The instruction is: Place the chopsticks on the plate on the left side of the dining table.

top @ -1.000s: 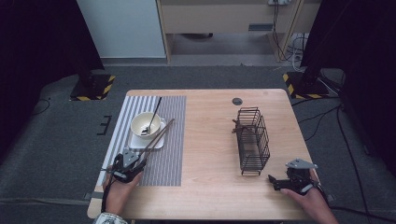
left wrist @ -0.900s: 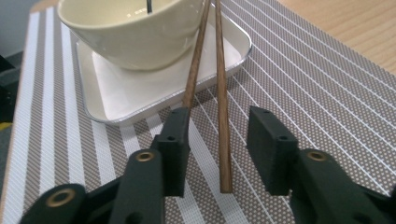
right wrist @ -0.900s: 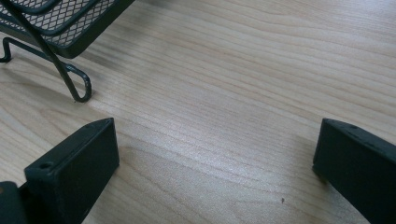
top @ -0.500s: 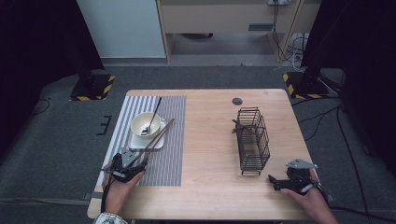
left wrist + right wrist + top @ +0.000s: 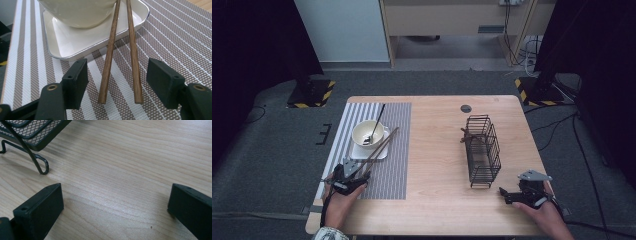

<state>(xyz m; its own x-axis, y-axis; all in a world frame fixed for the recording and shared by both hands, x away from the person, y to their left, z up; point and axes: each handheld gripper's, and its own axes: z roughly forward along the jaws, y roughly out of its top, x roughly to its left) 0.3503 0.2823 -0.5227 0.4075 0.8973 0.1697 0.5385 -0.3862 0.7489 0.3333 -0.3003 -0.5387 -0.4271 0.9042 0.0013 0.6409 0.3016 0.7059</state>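
Two brown wooden chopsticks (image 5: 120, 52) lean from the white square tray (image 5: 62, 42) down onto the striped placemat (image 5: 175, 37). Their near ends lie between the jaws of my left gripper (image 5: 117, 80), which stands open around them without touching. From above, that gripper (image 5: 354, 175) sits at the mat's front left, just below the tray (image 5: 383, 151). A cream bowl (image 5: 368, 134) with a black spoon (image 5: 377, 122) stands on the tray. My right gripper (image 5: 115, 205) is open over bare wood at the front right (image 5: 507, 195), near the foot of a black wire basket (image 5: 482, 150).
The basket's wire foot (image 5: 40, 165) is just ahead and left of the right gripper. A small dark round disc (image 5: 466, 108) lies at the table's far edge. Bare wooden tabletop (image 5: 432, 165) spans the middle between mat and basket.
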